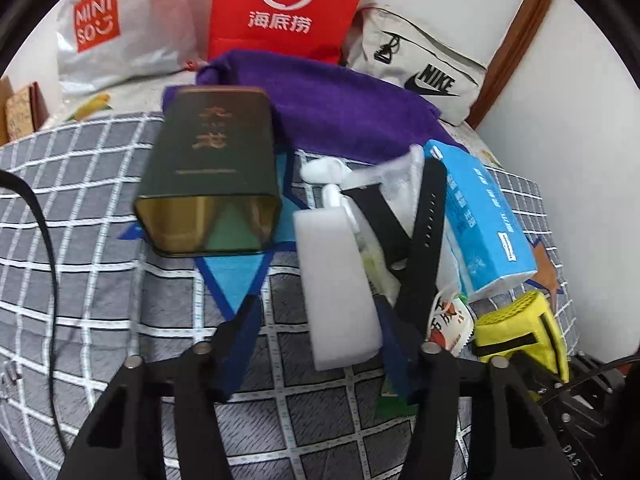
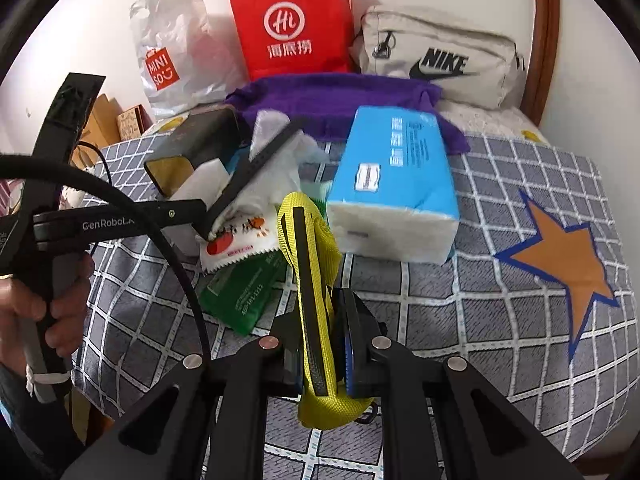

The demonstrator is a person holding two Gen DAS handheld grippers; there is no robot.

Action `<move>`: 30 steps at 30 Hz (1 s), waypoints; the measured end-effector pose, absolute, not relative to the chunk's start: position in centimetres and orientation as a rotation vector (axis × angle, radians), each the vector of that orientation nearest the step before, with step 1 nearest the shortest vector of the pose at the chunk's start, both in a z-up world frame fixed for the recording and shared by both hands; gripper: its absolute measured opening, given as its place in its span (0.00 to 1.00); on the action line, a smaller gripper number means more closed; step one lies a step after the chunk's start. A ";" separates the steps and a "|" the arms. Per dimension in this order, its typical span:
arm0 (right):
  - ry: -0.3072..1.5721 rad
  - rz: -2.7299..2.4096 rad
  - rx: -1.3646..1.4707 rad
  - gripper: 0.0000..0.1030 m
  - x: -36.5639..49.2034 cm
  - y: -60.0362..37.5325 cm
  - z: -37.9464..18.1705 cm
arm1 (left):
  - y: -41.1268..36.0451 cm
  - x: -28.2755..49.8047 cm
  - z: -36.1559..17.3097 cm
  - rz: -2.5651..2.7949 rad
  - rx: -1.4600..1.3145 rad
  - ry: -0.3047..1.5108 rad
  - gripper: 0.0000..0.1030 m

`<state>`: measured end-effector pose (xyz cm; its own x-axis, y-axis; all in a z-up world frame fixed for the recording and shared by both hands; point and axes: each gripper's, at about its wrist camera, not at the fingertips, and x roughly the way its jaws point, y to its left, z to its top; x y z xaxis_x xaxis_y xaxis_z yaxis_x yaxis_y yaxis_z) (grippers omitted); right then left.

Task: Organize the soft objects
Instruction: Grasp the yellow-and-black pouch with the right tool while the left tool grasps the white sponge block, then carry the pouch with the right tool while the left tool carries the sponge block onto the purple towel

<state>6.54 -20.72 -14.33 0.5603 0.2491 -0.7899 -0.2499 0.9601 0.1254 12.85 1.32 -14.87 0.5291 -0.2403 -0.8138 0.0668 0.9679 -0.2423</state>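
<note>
Right gripper [image 2: 320, 364] clenched on yellow woven strap [image 2: 310, 280], lifted near us. Left gripper [image 1: 316, 344] half-open around white foam block [image 1: 336, 280], grip unclear. We judge sorting barely begun: blue tissue pack [image 2: 394, 184], purple towel [image 2: 340, 100] still heaped far side.
</note>
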 end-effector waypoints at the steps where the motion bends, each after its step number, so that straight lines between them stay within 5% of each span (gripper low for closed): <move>1: 0.939 0.297 0.003 0.13 6.6 -20.7 -14.6 | 1.2 13.0 -15.2 -0.200 -0.197 1.003 0.45; 5: 0.941 0.305 0.019 0.13 6.8 -21.0 -14.6 | 1.0 12.9 -15.2 -0.232 -0.210 0.986 0.33; 30: 0.817 0.365 0.053 0.11 5.9 -22.5 -9.3 | 5.1 9.9 -10.4 -0.199 -0.175 0.874 0.32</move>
